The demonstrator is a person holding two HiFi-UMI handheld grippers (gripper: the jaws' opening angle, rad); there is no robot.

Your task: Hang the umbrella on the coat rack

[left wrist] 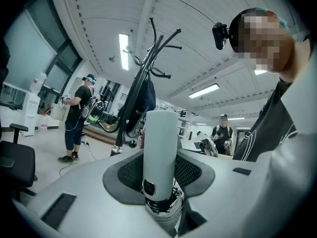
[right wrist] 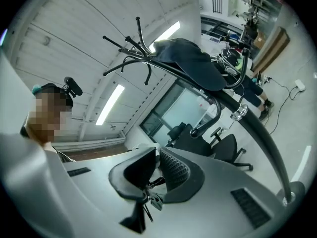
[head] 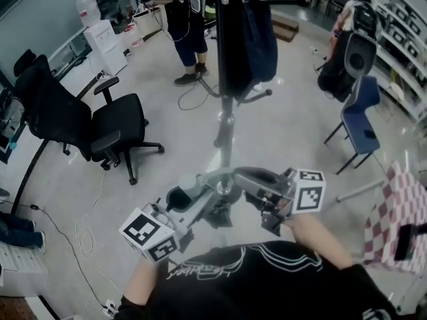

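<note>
In the left gripper view, the umbrella's pale grey handle [left wrist: 160,148] stands upright between the pads of my left gripper [left wrist: 159,170], which is shut on it. My right gripper [right wrist: 156,171] has its jaws almost together on thin dark cords and a pale sliver of the umbrella [right wrist: 148,200]. In the head view both grippers meet low at the centre, the left gripper [head: 192,197] and right gripper [head: 230,179] tip to tip, with the folded umbrella [head: 217,213] between them. The black coat rack [head: 230,59] rises straight ahead, its hooks [right wrist: 133,43] overhead.
A dark garment [head: 260,39] hangs on the rack. A black office chair [head: 73,122] stands at the left and a blue chair [head: 360,119] at the right. A person [head: 187,25] stands beyond the rack. Cables [head: 87,232] lie on the floor, and a checkered cloth [head: 400,212] is at the right edge.
</note>
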